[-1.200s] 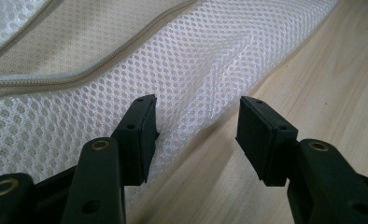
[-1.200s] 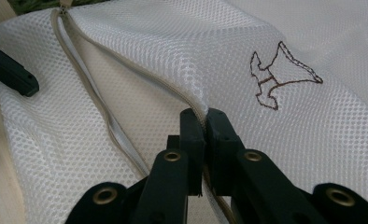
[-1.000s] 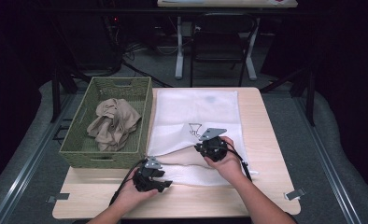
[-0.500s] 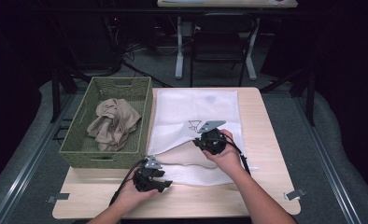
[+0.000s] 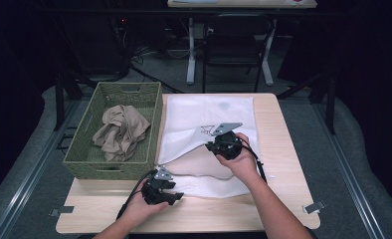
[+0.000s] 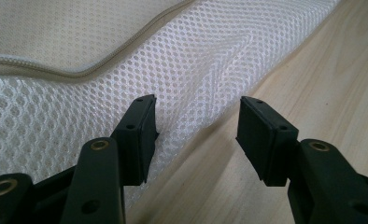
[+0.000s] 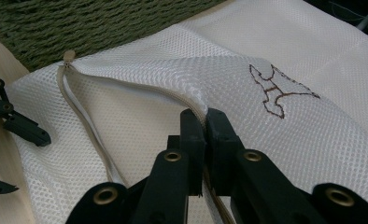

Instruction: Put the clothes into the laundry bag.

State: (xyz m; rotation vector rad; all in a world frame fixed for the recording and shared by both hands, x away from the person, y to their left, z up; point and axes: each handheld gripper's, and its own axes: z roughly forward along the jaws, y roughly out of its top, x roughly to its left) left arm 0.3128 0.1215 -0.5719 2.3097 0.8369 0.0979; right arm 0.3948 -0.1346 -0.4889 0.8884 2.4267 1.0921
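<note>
Right gripper (image 7: 204,122) pinching white honeycomb mesh bag (image 7: 289,126)

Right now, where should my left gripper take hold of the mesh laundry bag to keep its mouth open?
Probably the lower zipper edge of the mesh laundry bag, coming in from the table's near side. The right gripper has the upper edge pinched and lifted, so the lower edge lies flat before the open left gripper.
</note>
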